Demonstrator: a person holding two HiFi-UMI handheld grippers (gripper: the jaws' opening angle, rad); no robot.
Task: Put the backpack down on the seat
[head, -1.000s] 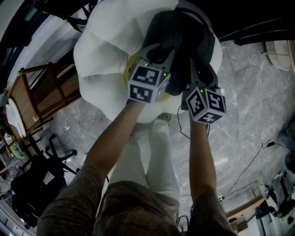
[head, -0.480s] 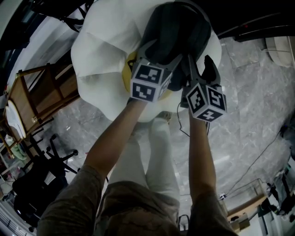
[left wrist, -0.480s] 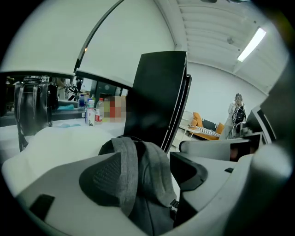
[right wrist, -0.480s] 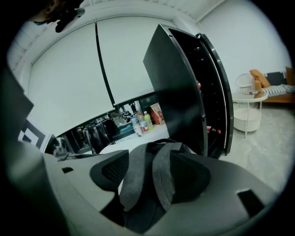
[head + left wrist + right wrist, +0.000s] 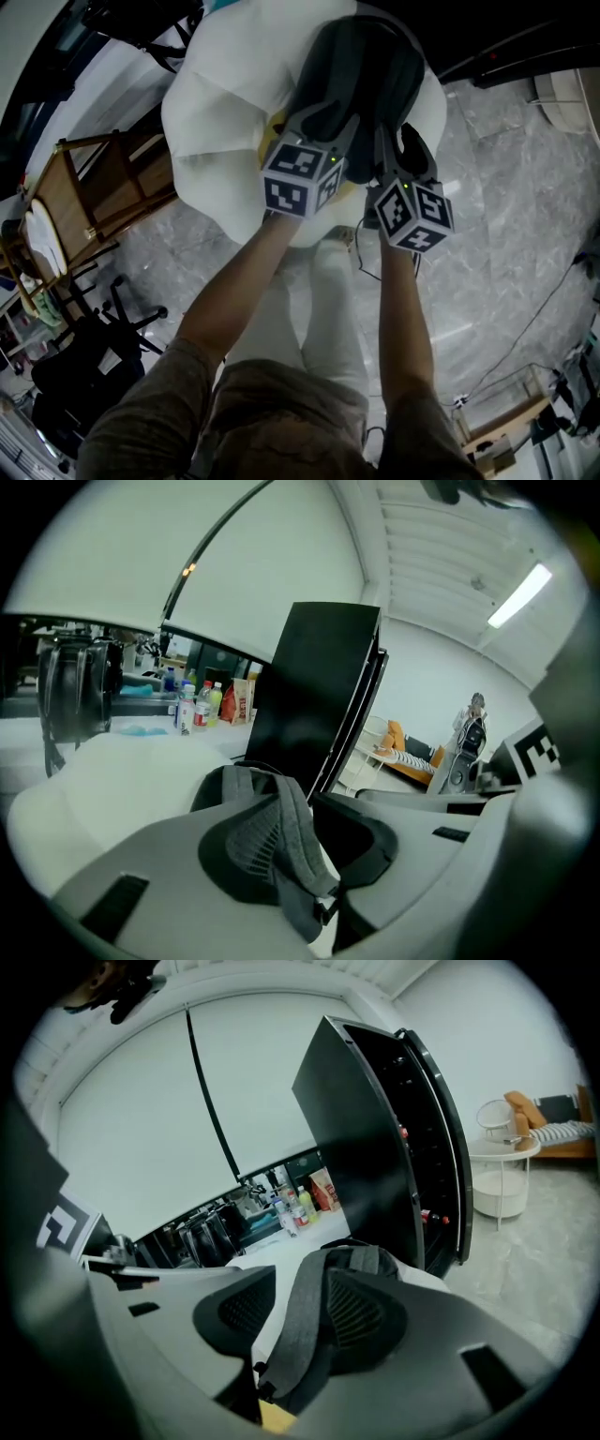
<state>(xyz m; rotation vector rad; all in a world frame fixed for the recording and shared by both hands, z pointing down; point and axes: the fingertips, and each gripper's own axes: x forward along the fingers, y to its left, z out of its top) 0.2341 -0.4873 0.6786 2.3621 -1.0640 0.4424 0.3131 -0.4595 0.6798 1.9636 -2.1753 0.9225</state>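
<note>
Grey marble floor spreads round everything, with a wooden rack off to my left and loose cables trailing on my right. On it sits the big white seat, soft and rounded. The dark backpack lies on top of it, toward the seat's far right edge.

My left hand-held gripper has just been closing. Its jaws stand narrow and pinch the left strap. My right hand-held gripper has been closing too but stands wider. The right strap runs between its jaws with a gap on one side, so I judge it loose there.

The pack seems to rest its weight on the cushion, so the setting-down looks nearly done. To finish well I should open both wide together and draw straight back toward myself, so no webbing snags. That right edge is close, and a tug could roll the pack off. A tall black cabinet stands beyond the seat, so backward is the freer way.
</note>
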